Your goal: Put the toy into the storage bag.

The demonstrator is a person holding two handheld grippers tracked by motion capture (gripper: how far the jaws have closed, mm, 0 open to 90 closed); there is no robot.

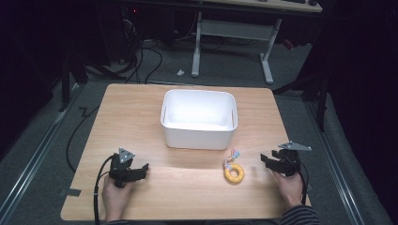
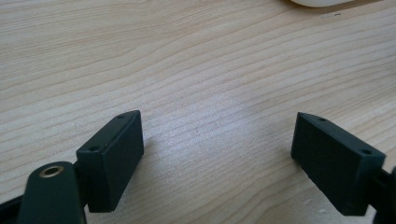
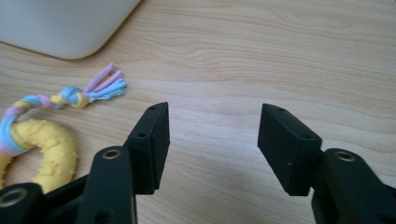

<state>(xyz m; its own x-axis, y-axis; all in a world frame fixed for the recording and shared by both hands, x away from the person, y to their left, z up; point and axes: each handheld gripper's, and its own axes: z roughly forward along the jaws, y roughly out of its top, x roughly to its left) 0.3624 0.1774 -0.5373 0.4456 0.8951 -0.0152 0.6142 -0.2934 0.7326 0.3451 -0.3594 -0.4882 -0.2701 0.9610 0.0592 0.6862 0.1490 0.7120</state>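
Carefully now, because your right tongs [image 1: 271, 162] are spread wide with nothing between the jaws, and the yellow ring toy [image 1: 233, 173] lies on the counter [image 1: 187, 187] just to their left, not in front of them. If you push straight ahead, the jaws will close on bare wood; in the right gripper view the ring toy [image 3: 42, 151] sits outside the left jaw, so that jaw could knock it and make it slide away. The ring is rounded and looks like soft rubber, so I judge that a grip on its outer edge only may squeeze it out of the jaws. The knotted rope tail [image 3: 74, 95], which points away from the tongs toward the white bin [image 1: 199, 118], is thin and loose; if you take the toy by this part, it may swing and catch the bin's wall when you lift. Your left tongs [image 1: 141, 169] are also released and empty, resting low over the counter, well apart from the toy, so they cannot steady it.
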